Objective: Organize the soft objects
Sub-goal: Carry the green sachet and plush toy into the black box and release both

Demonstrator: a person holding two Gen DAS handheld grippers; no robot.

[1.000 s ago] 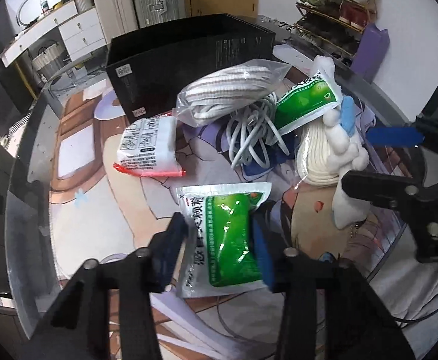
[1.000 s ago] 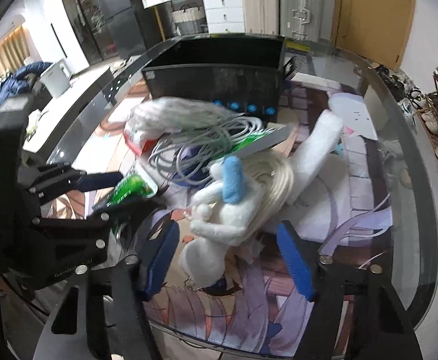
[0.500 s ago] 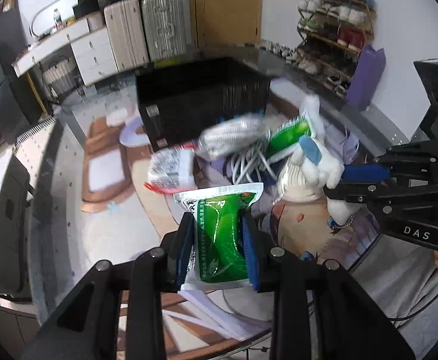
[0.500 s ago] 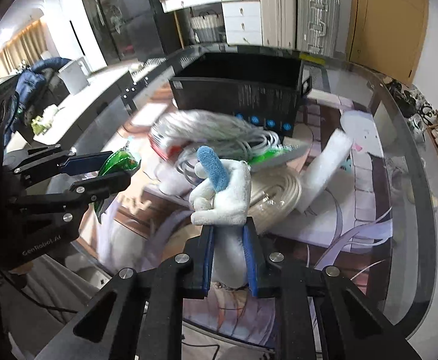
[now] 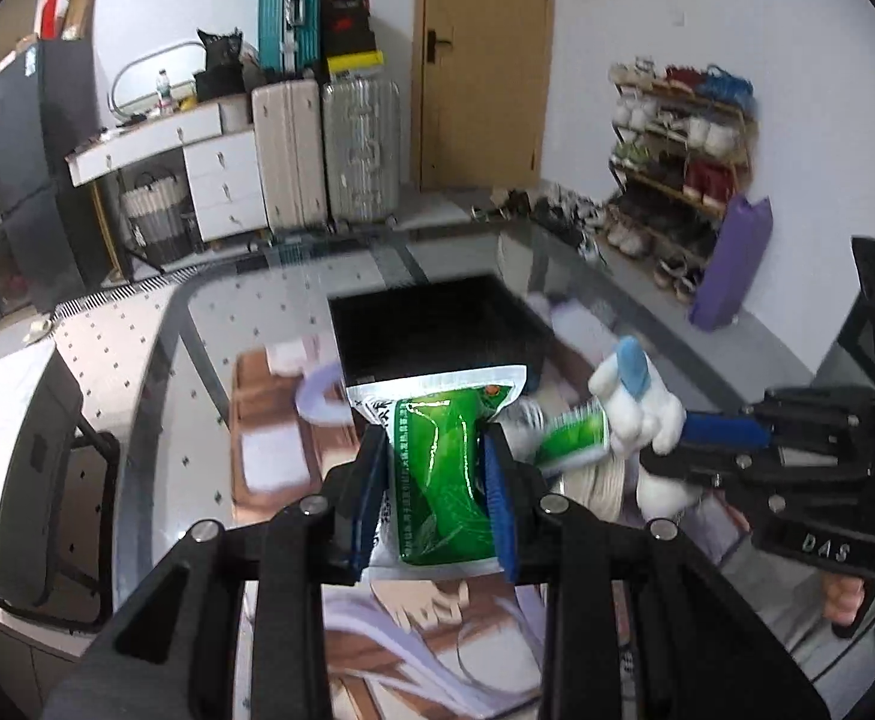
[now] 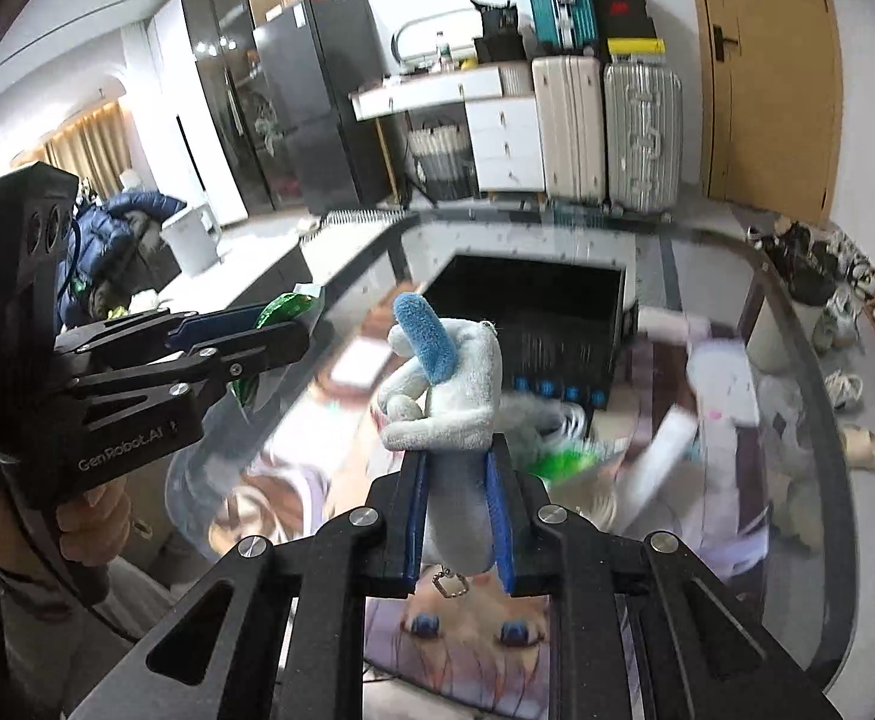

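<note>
Green pouch is standing lengthwise, clamped in left gripper; right gripper is clamping upright plush toy.

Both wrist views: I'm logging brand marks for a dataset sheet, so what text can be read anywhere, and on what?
"DAS": white letters on the right gripper body, left wrist view.
"GenRobot.AI": on the left gripper body, right wrist view.
Green packet held by the left gripper: printed characters along its white edge, too blurred to read.
Black box front: blue marks and fine print, too small to read.
White plush toy: no text.
</note>
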